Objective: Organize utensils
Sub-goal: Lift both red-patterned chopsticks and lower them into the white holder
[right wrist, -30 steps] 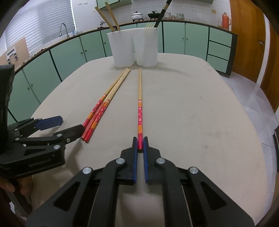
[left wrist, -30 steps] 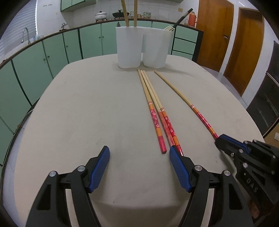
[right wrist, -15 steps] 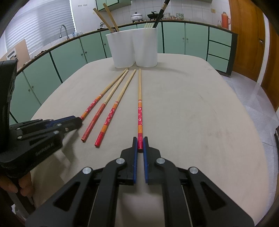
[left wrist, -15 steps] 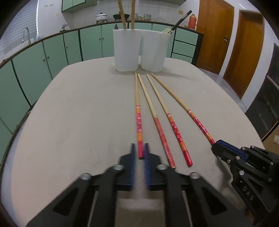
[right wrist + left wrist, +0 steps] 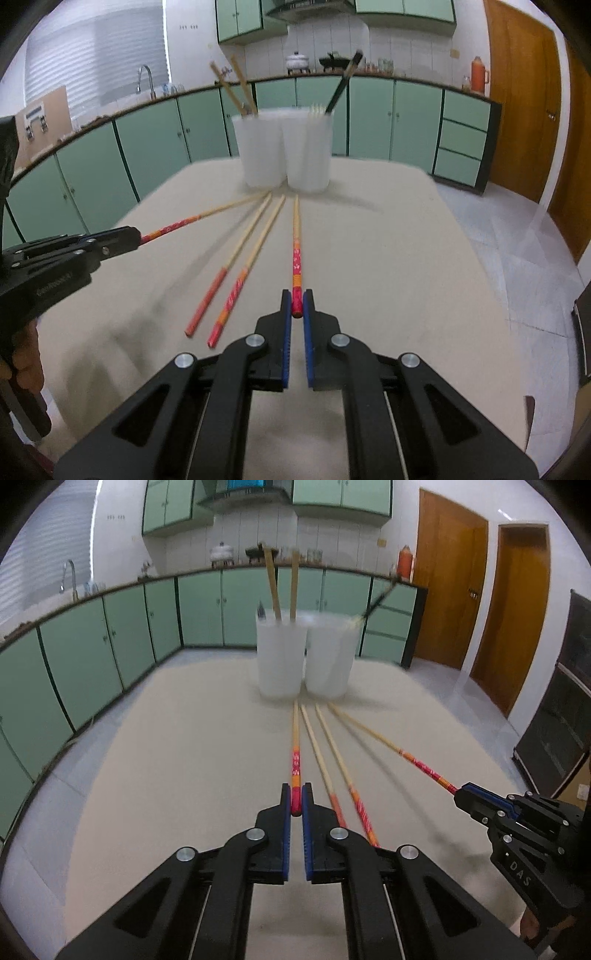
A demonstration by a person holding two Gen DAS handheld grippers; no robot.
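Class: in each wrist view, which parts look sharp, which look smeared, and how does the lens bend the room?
Left wrist view: black left gripper sharp; white plastic holders smeared. Right wrist view: right gripper crisp; two loose red-ended chopsticks blurred. In both, the green cabinets bow.

Low wrist views, shared table

Home kitchen, green cabinets, sink tap, stovetop pots

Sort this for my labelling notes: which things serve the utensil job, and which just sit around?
Job:
- left gripper, chopstick held
- right gripper, chopstick held
- two loose chopsticks
- white holders

Lying about:
- orange thermos
- white pot
- faucet
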